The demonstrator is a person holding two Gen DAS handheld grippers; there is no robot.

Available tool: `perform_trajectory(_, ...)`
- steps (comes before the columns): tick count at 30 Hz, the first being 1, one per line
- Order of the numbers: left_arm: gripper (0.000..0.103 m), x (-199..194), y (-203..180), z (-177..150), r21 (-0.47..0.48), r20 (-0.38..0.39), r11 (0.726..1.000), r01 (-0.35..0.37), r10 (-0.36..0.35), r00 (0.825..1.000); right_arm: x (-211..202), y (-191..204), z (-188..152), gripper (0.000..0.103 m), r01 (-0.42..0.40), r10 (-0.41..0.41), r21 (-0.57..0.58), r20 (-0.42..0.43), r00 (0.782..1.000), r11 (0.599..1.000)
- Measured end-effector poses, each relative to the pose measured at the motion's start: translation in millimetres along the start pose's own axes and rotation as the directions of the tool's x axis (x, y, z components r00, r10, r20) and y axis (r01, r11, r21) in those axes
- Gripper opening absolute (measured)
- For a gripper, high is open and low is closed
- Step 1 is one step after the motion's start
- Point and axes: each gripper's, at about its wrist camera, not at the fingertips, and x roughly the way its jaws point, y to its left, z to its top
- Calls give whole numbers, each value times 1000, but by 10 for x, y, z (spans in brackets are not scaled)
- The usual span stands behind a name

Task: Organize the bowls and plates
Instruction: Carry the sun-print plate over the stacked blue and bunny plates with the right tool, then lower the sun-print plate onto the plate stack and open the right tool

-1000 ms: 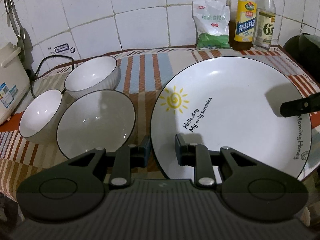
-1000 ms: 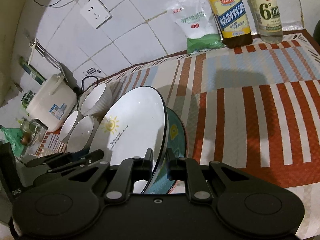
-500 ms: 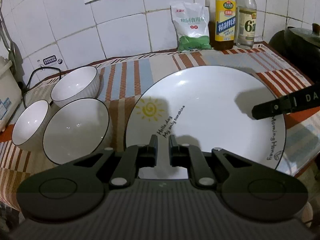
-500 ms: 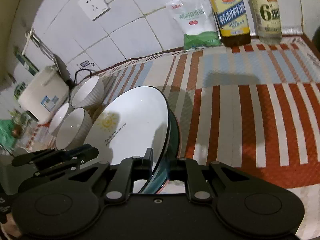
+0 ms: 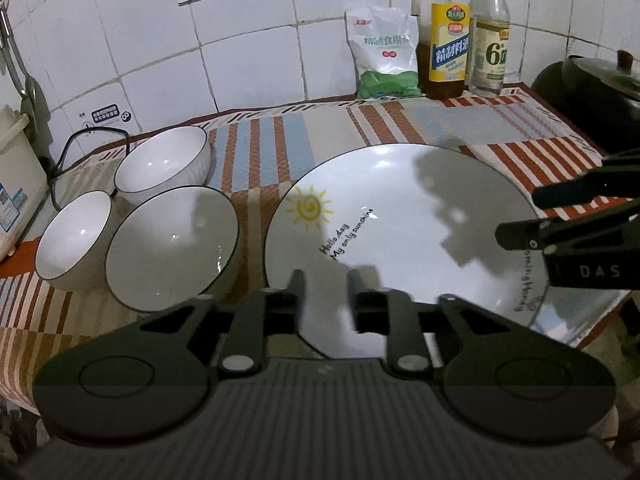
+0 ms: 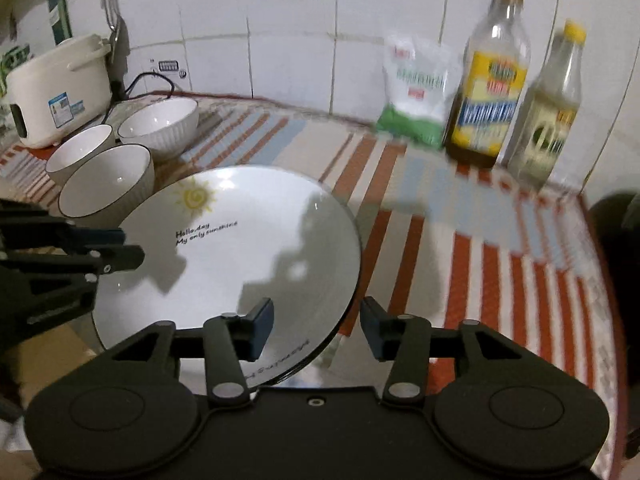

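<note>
Left gripper [image 5: 323, 294], at bottom centre of its view, is opening its jaws over the near rim of the sun-printed plate [image 5: 400, 232]; its pads are not pressing the rim. Right gripper [image 6: 316, 326] is likewise opening, the plate's edge passing between its spread fingers without contact. The plate is lying flat on the striped mat [image 5: 400, 120]. Three white bowls [image 5: 172, 248] are sitting grouped at the plate's left, centre-left of frame.
</note>
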Motion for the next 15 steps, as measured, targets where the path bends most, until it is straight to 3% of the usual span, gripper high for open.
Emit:
perform_trajectory(3, 50, -106, 56, -27, -1, -3, 1000, 8, -8, 1000, -160, 45, 4, 56, -10, 10, 5, 10, 1000, 1000)
perform_trajectory(5, 54, -193, 99, -43, 4, -9, 1000, 16, -16, 1000, -289, 111, -4, 63, -14, 14, 1, 19, 1000, 1000)
perform_trajectory(15, 76, -800, 368, -152, 30, 40, 999, 21, -22, 999, -928, 476, -105, 80, -1, 1, 1, 57, 998, 1000)
